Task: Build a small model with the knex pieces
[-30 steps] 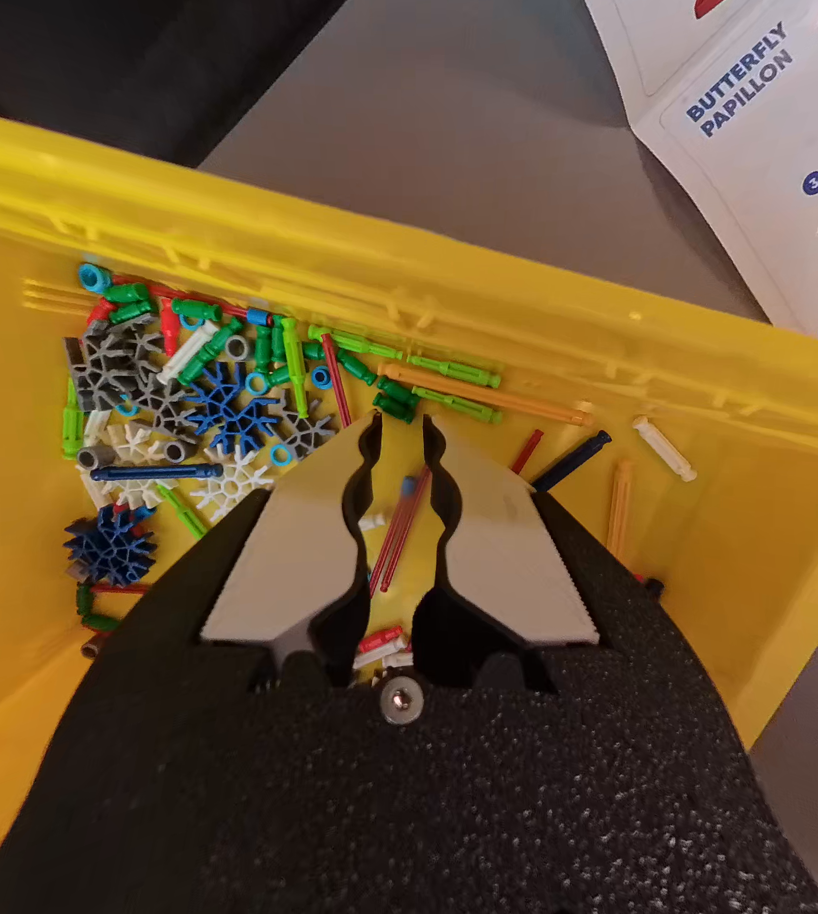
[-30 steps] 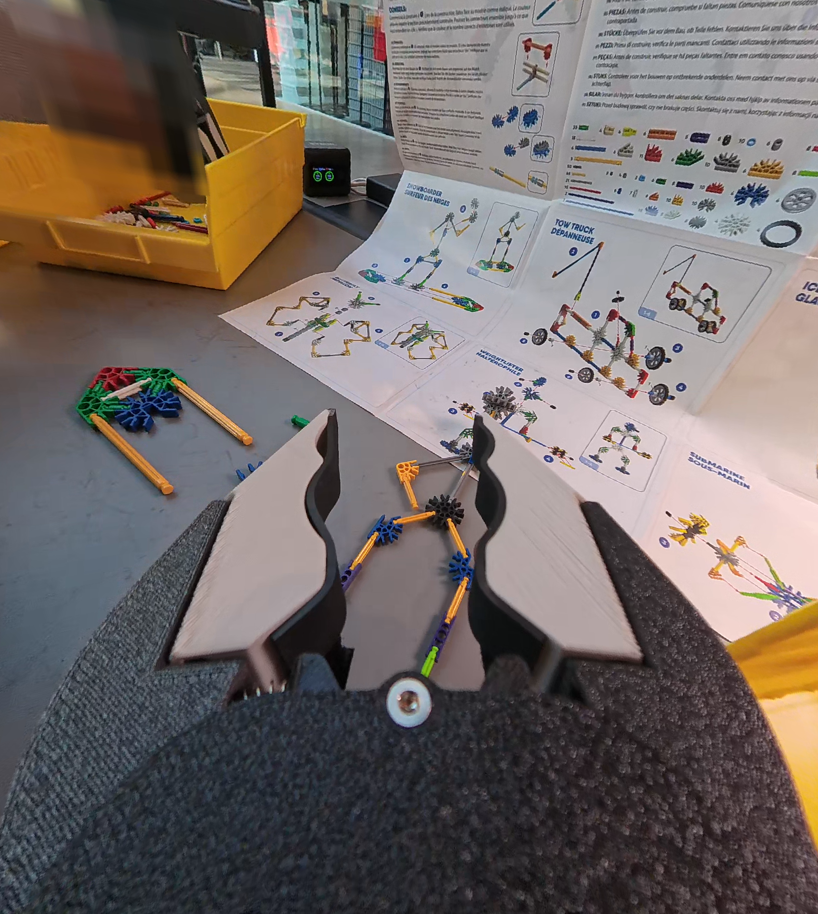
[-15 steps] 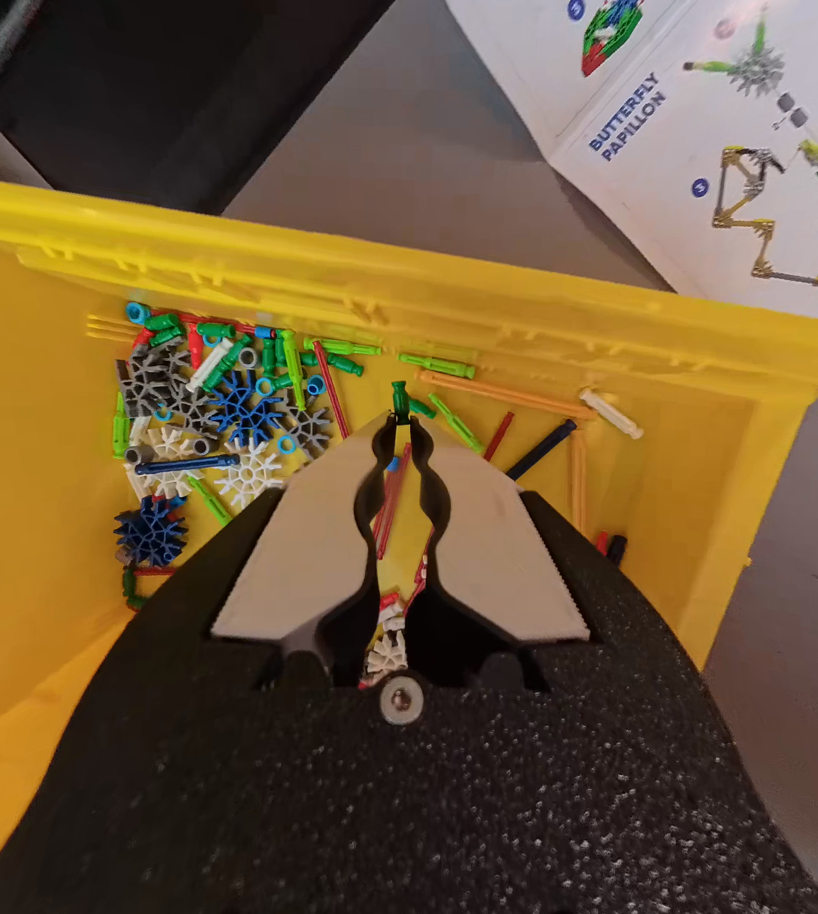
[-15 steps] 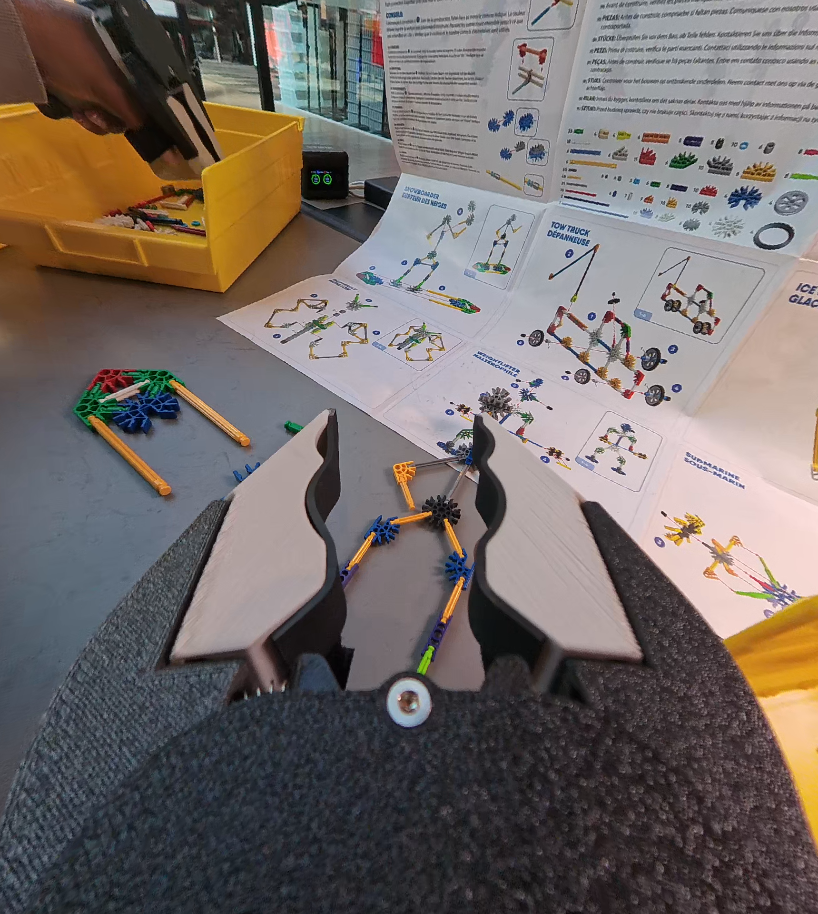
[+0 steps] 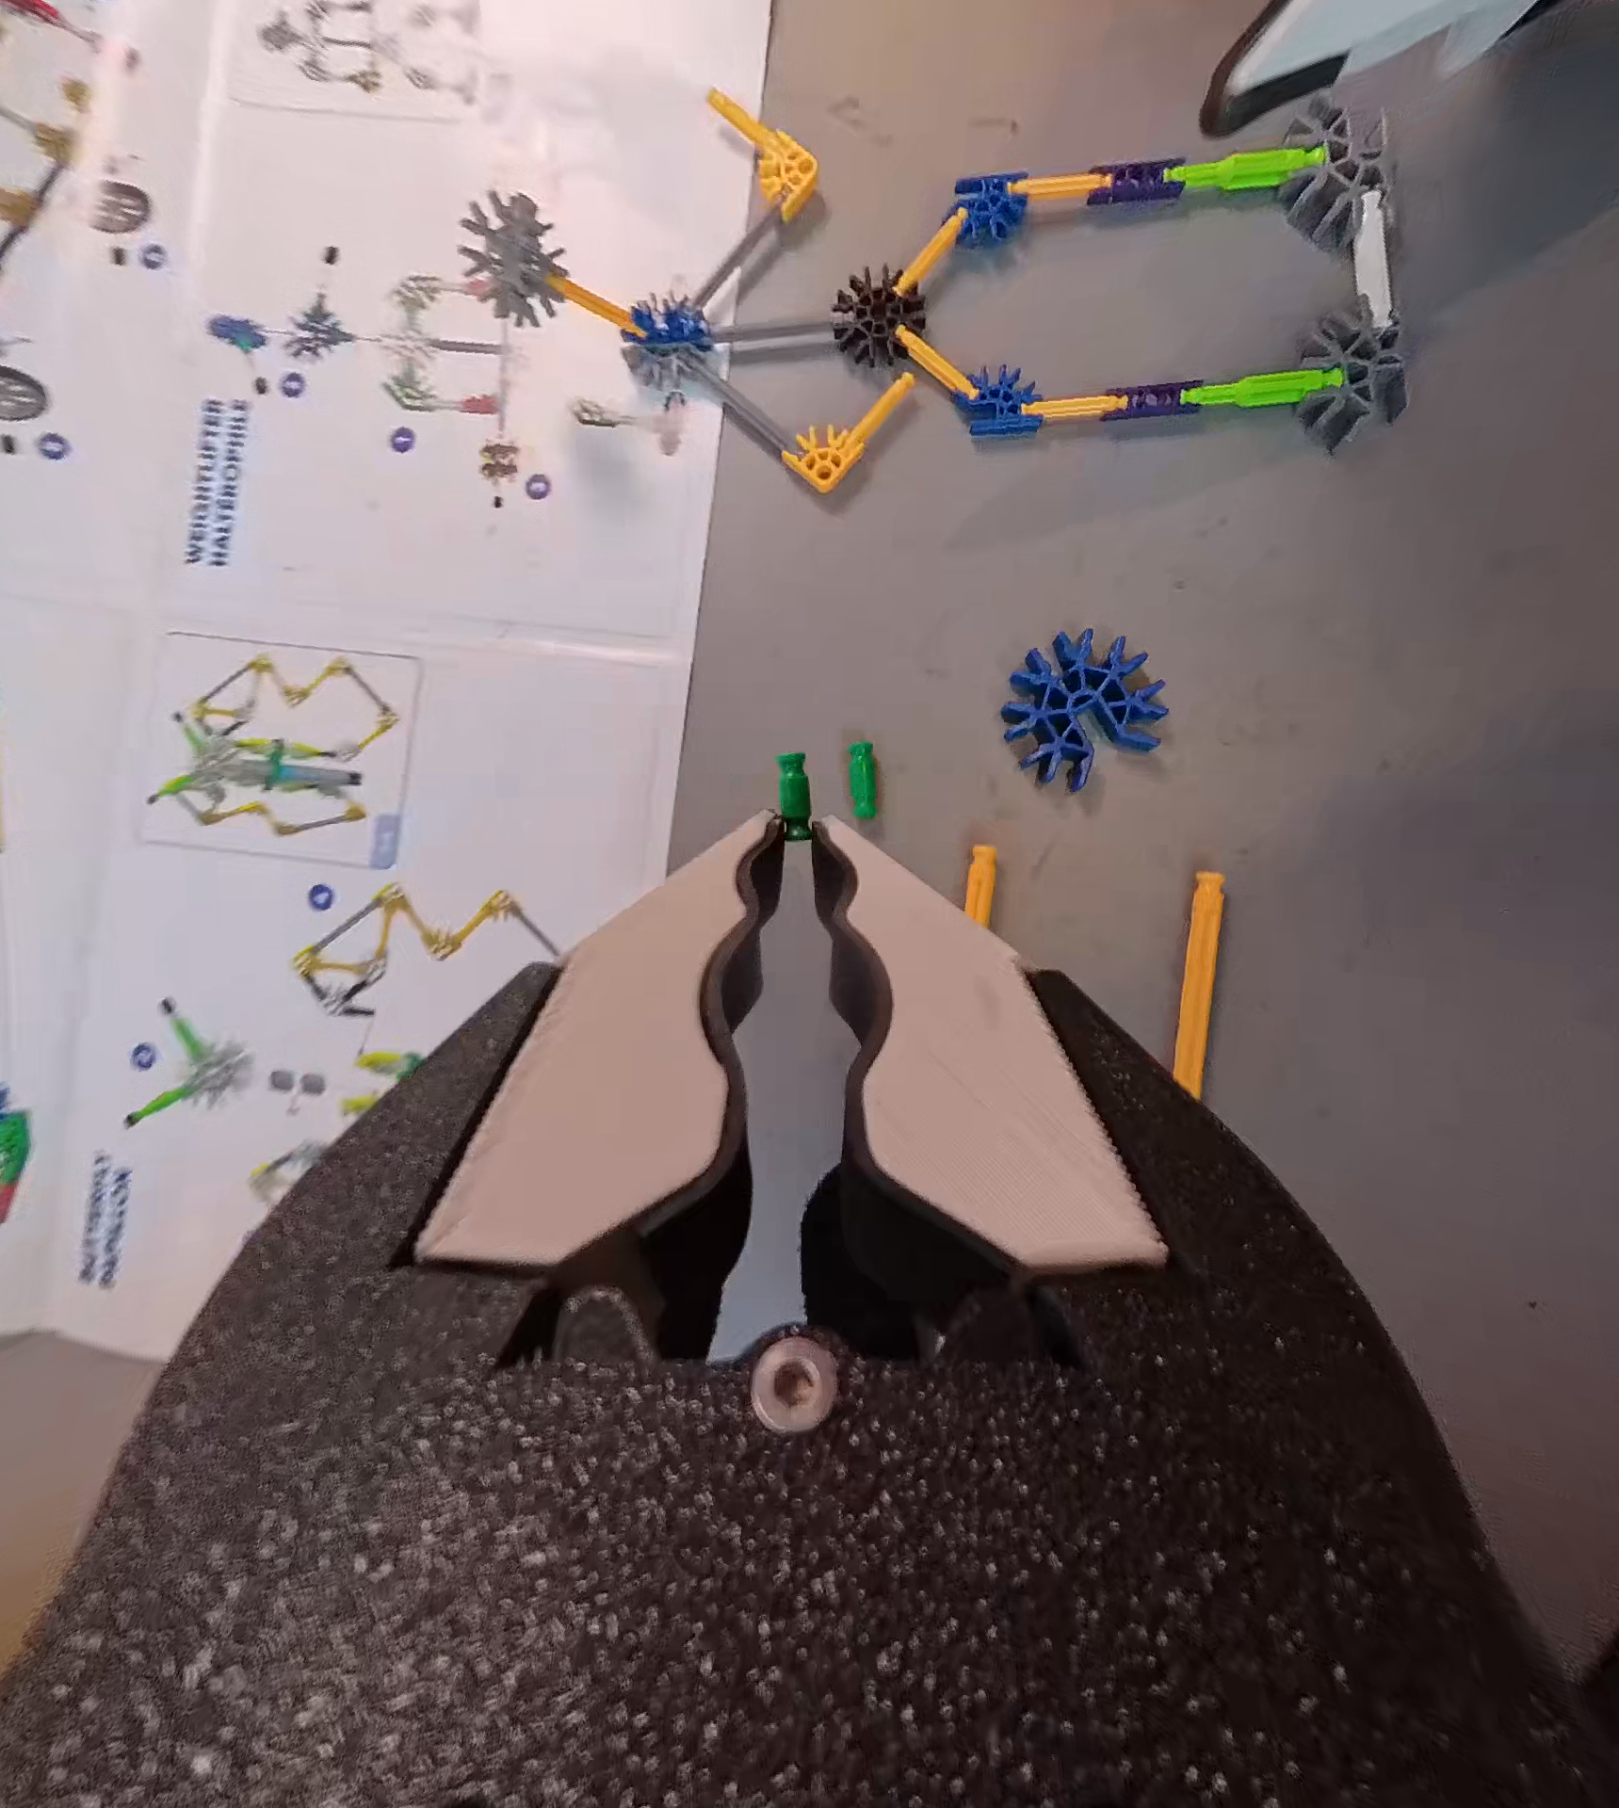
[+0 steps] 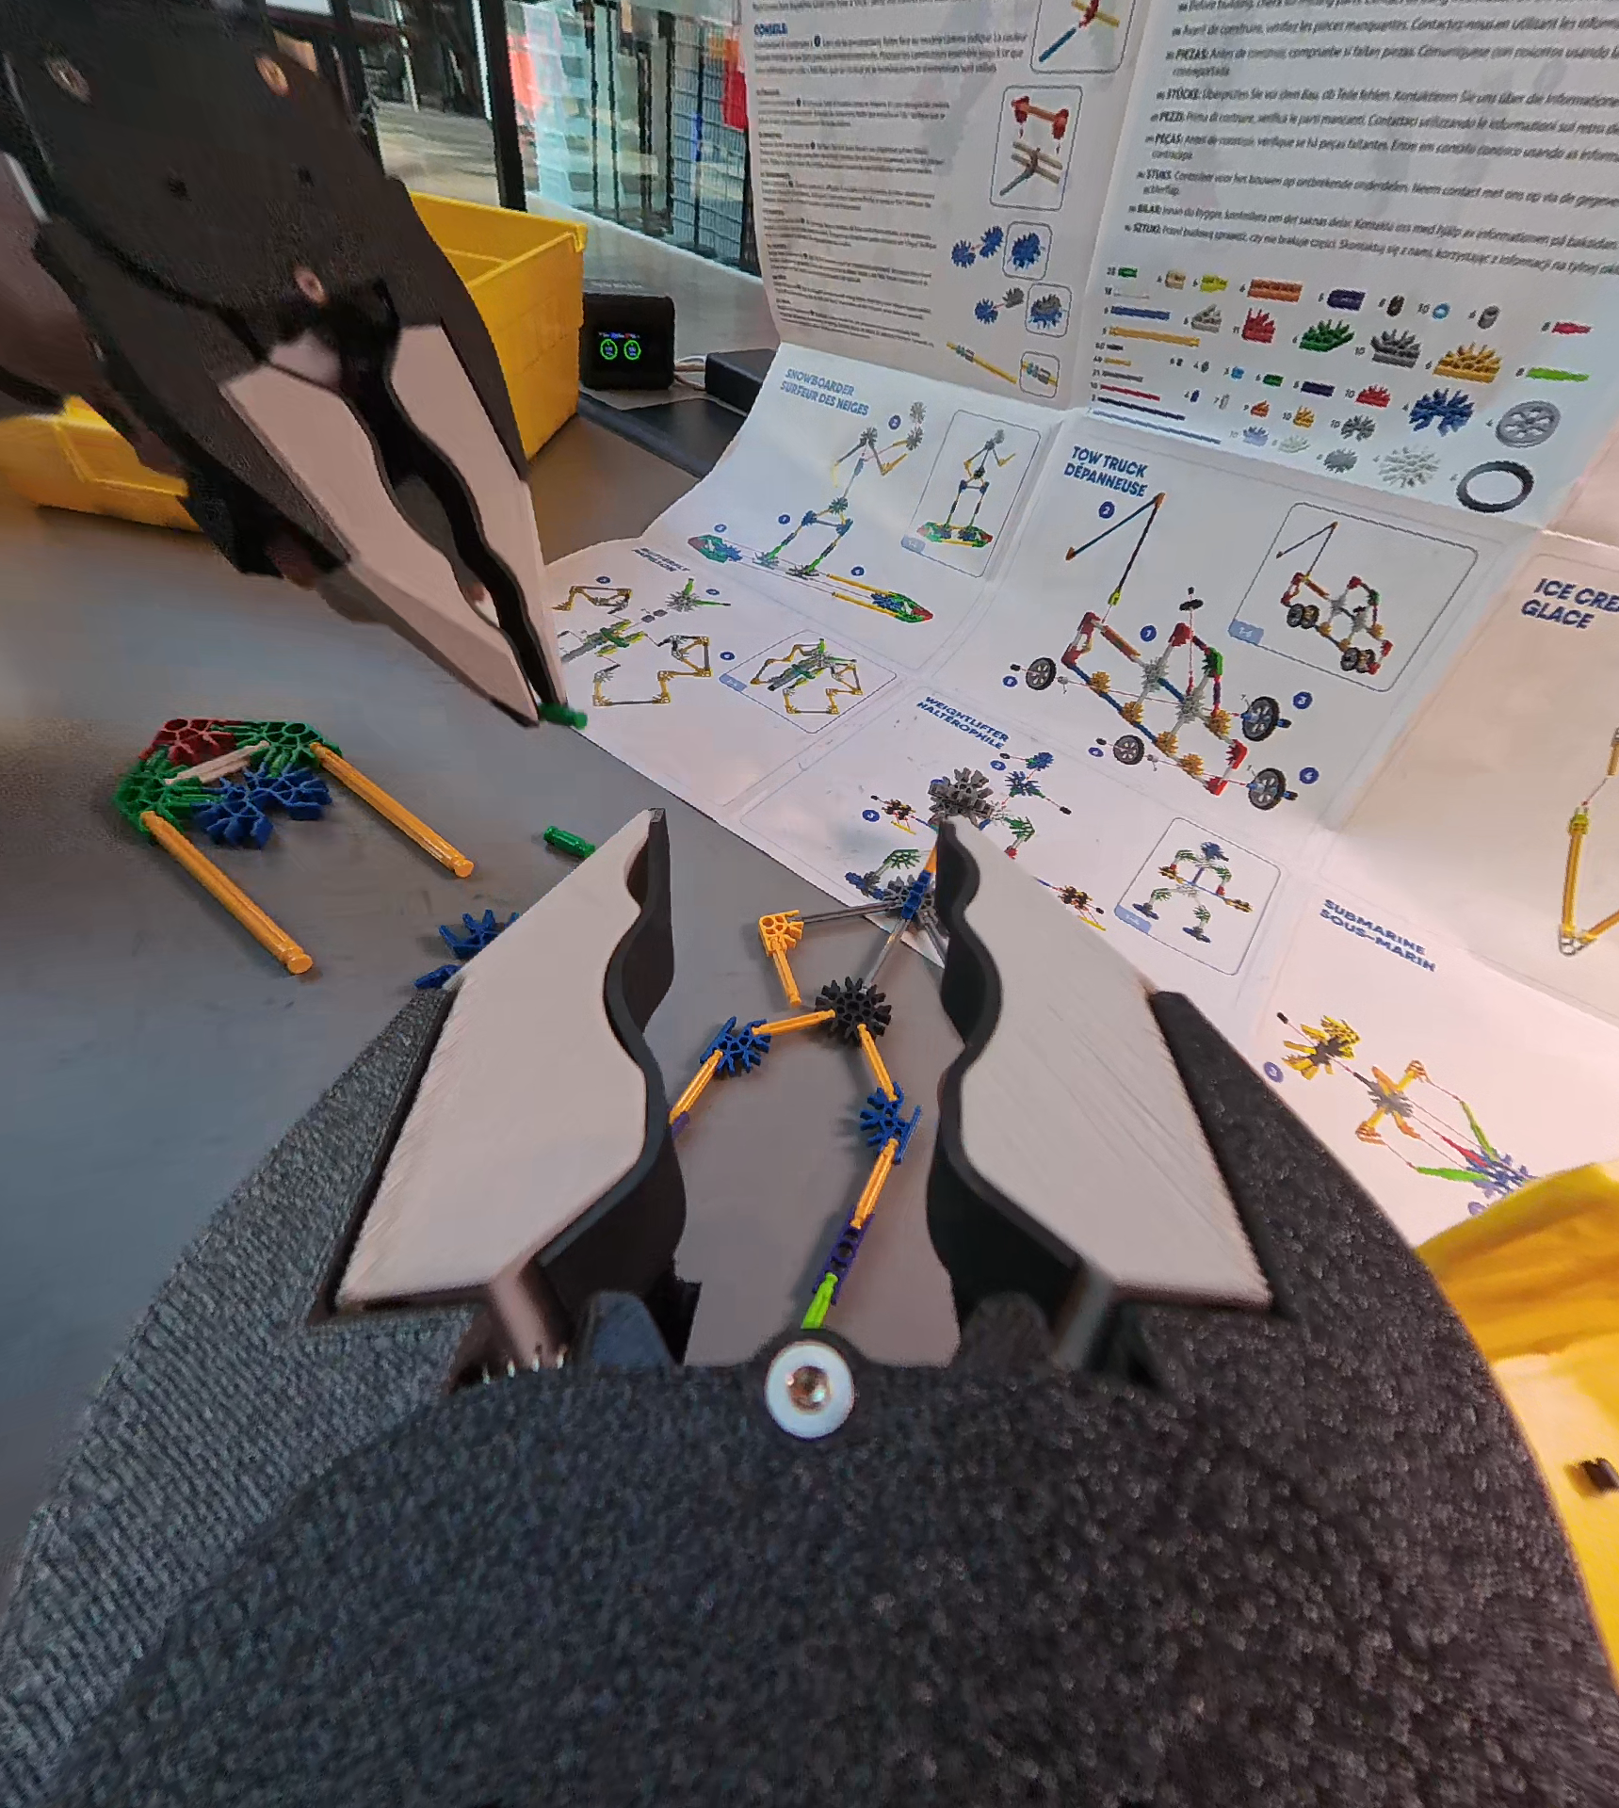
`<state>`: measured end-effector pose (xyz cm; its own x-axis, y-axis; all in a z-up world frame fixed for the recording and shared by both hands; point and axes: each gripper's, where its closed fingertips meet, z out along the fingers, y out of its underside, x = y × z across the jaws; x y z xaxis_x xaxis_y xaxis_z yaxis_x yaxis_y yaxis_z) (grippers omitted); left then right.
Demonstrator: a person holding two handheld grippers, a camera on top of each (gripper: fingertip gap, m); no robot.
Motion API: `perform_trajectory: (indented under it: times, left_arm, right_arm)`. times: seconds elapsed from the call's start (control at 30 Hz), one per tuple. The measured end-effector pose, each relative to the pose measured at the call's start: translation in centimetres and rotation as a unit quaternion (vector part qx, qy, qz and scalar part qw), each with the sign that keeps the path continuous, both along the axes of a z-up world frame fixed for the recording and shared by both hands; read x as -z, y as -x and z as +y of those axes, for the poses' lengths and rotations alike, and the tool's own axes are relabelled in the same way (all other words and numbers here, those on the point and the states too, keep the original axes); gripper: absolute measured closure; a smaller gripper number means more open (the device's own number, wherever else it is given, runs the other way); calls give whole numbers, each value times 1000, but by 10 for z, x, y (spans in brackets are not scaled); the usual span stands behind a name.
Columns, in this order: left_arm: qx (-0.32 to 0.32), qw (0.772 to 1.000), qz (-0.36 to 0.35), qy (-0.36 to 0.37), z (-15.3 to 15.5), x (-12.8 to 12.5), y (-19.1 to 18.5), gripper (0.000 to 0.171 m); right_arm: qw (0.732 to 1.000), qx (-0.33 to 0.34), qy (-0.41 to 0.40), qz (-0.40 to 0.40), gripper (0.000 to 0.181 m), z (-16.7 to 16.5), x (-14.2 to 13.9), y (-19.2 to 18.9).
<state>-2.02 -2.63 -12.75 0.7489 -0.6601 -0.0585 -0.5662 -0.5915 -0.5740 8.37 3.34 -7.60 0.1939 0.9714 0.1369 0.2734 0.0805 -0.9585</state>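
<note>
Left gripper: the left gripper [image 5: 793, 832] pinches a short green rod [image 5: 793, 789] at the very tips; most of the rod sticks out past them. I judge the tip hold leaves the free end clear.
Its position: in the right wrist view the left gripper [image 6: 546, 706] hangs above the grey table [image 6: 101, 1027], at 11 o'clock from the right gripper, with the rod [image 6: 562, 715] not touching the table.
Right gripper: the right gripper [image 6: 800, 832] is spread wide and holds nothing. It hovers over the stick-figure model [image 6: 844, 1017], which shows in the gap between the fingers.
Stick-figure model: it lies flat, partly on the table and partly on the instruction sheet [image 5: 296, 587]. In the left wrist view the model [image 5: 878, 315] is at 12 o'clock from the left tips, well apart.
Counts on the model: three blue connectors, one black, two yellow corner pieces, three grey snowflake connectors, two bright green rods, as far as I can see.
Loose pieces: one second short green rod [image 5: 863, 779] lies just beside the held one, at 1 o'clock. One loose blue snowflake connector [image 5: 1083, 706] is at 2 o'clock. Two yellow rods [image 5: 1197, 983] belong to a small flat assembly [image 6: 228, 778] of red, green and blue connectors.
Bins: one yellow bin [image 6: 502, 293] stands far at 11 o'clock in the right wrist view; another yellow bin [image 6: 1588, 1370] is at 3 o'clock, close by.
Small device: a dark box with green lights [image 6: 627, 342] stands beside the far bin.
</note>
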Motion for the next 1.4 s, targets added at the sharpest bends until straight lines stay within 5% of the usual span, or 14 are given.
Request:
perform_trajectory:
  times: [0.17,0.4,0.53,0.63,0.7,0.8,0.9,1.13,1.4]
  left_arm:
    - [7,999,-3,41,13,34,-10,166]
    - [-5,999,-8,43,8,33,-6,163]
    - [-56,997,-12,-60,12,-34,27,163]
    - [-179,973,-6,-148,12,-105,112,163]
    - [-284,945,9,-160,1,-124,190,160]
    - [-421,903,-1,-81,-26,-88,285,154]
    - [-473,881,-10,-2,-43,-32,319,154]
    - [-486,870,-11,83,-47,27,320,160]
    - [-494,864,-41,86,-33,37,319,160]
  right_arm:
    - [1000,5,-4,5,128,5,-4,-4]
    - [1000,-1,-5,9,128,2,-7,-5]
    - [1000,1,-5,13,128,3,-10,-6]
    - [1000,-2,-3,17,128,1,-12,-6]
    - [1000,-4,-2,18,128,0,-12,-5]
    - [1000,-8,-3,16,128,-3,-12,-4]
    - [1000,-9,-7,13,128,-4,-11,-4]
    - [1000,-6,-8,17,128,-2,-14,-6]
    - [1000,-4,-9,18,128,-1,-15,-7]
